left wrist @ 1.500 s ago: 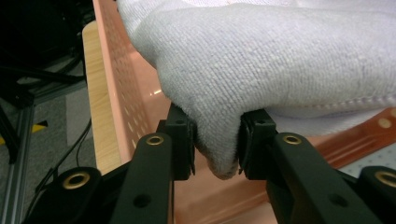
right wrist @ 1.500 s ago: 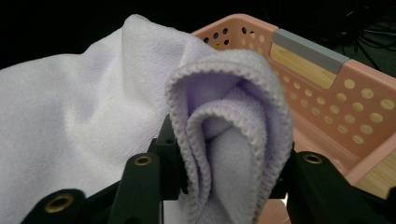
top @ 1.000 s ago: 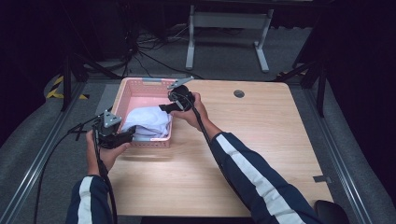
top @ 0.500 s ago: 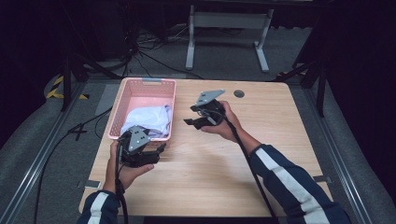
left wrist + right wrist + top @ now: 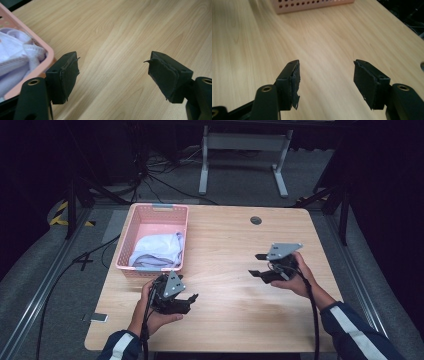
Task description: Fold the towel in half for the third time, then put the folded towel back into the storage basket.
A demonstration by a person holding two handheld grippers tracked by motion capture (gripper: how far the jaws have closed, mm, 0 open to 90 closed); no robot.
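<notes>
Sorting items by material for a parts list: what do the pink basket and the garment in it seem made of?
Pink basket: likely moulded plastic, matte, with rows of punched holes. Pale lavender garment: soft knit fabric, probably cotton, crumpled with a stitched hem.

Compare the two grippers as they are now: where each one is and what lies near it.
The left gripper is held close to the near end of the pink basket, with the pale cloth in it just beside it; the right gripper is out over bare table, well away from the basket. The left one's jaws have just been opening, the right's too, though less. Both stand open with nothing between the jaws.
</notes>
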